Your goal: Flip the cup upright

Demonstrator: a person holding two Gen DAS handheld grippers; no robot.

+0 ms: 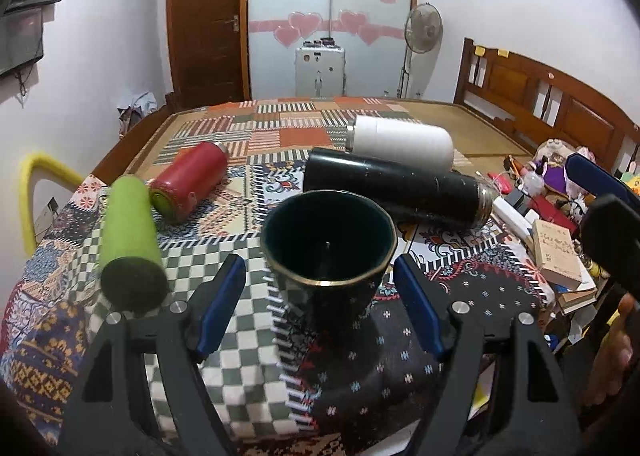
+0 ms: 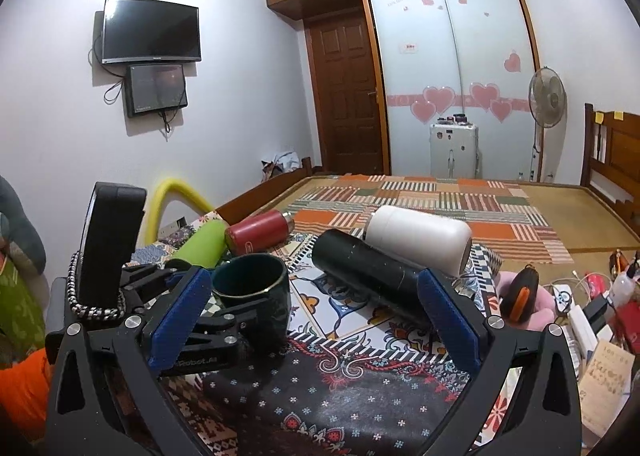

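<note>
Home bedroom, wooden bed frame (image 2: pixel 616 159), heart-stickered wardrobe (image 2: pixel 452 67), wall television (image 2: pixel 151 30), standing fan (image 2: pixel 547 93), patchwork bedspread (image 1: pixel 248 143)

A patchwork-covered bed (image 1: pixel 280 127) carries an upright dark cup (image 1: pixel 328 256) and four flasks lying down: green (image 1: pixel 128 240), red (image 1: pixel 188 181), black (image 1: pixel 396 187), white (image 1: pixel 400 143).

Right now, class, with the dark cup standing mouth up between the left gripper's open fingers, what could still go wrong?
1. The cup stands on soft patchwork cloth; a brush from the left gripper as it withdraws might tip it.
2. The black flask lies on its side just behind the cup and could roll into it.
3. The right gripper hangs open nearby and might bump either.
</note>
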